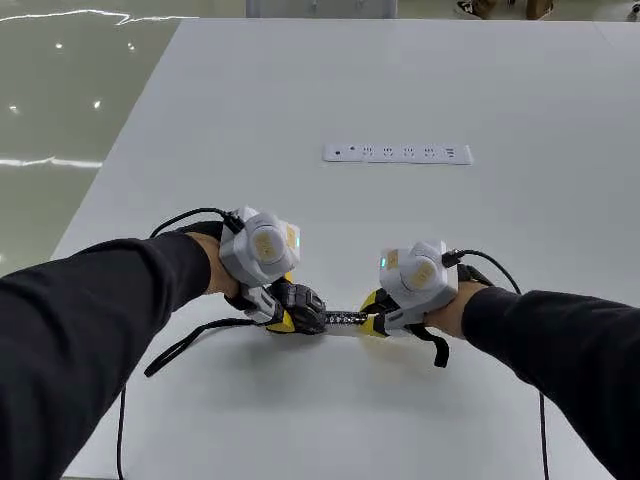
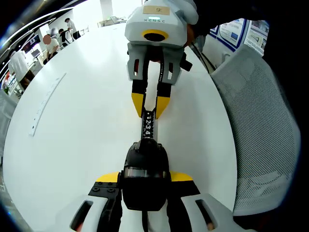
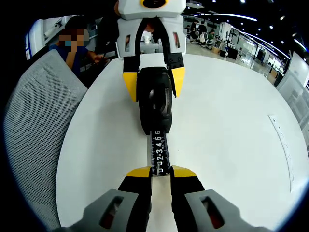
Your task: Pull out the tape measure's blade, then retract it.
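The tape measure (image 3: 154, 101) lies low over the white table (image 1: 400, 80), between the two hands and near the person's edge of it. The left hand-held gripper (image 2: 145, 178) is clenched on the black body, one yellow-tipped jaw on each flank. The right hand-held gripper (image 3: 161, 172) is clamped on the tip end of the blade (image 2: 148, 126), and a short run of numbered tape is drawn out between the two.

The body looks like a dense, compact block with a rubbery skin, so it should sit firmly in the jaws. The flat sides, where it is held now, are probably the best place to grip it. The blade is another matter: thin, smooth, springy metal, likely stiff along its length over so short a span but prone to kink or slide out of a pinch. It is best gripped flat near the end hook and pulled straight in line with the mouth of the body.

The body is also the one container here. By the few numbers showing, most of the blade is probably wound inside it under spring tension, so it may snap back if let go.

A white power strip (image 1: 397, 153) lies well apart, farther up the table
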Motion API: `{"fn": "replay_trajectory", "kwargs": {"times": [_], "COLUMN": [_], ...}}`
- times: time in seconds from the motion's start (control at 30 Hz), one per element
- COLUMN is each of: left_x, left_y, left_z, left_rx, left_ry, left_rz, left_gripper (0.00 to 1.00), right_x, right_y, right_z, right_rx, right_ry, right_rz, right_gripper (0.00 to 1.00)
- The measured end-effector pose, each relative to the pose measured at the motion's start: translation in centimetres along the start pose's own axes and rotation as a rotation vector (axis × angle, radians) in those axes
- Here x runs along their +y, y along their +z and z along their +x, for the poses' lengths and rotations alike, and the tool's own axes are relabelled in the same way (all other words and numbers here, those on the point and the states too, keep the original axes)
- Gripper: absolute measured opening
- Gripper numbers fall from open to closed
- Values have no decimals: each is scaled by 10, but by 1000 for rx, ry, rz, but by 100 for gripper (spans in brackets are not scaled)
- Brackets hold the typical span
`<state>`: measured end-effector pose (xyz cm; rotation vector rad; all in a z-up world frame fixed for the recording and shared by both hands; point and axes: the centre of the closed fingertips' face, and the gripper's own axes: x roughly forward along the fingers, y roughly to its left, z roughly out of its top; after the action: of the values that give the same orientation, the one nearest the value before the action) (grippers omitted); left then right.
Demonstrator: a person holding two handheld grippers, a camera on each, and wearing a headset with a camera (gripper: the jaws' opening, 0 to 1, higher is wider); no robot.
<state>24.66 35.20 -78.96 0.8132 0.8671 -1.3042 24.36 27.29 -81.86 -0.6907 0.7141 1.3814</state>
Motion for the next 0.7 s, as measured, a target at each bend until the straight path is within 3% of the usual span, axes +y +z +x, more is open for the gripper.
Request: {"fn": "replay_trajectory", "kwargs": {"times": [0.7], "left_x": [-1], "left_y": [1], "left_z": [1], "left_rx": [1], "left_ry": [2], "left_rz": [1], "left_gripper": [31], "right_x": [-2], "right_y": [-25], "right_z": [-16], "right_rx": [26], "right_ry": [-15], "right_rz": [9], "right_gripper": [10]}}
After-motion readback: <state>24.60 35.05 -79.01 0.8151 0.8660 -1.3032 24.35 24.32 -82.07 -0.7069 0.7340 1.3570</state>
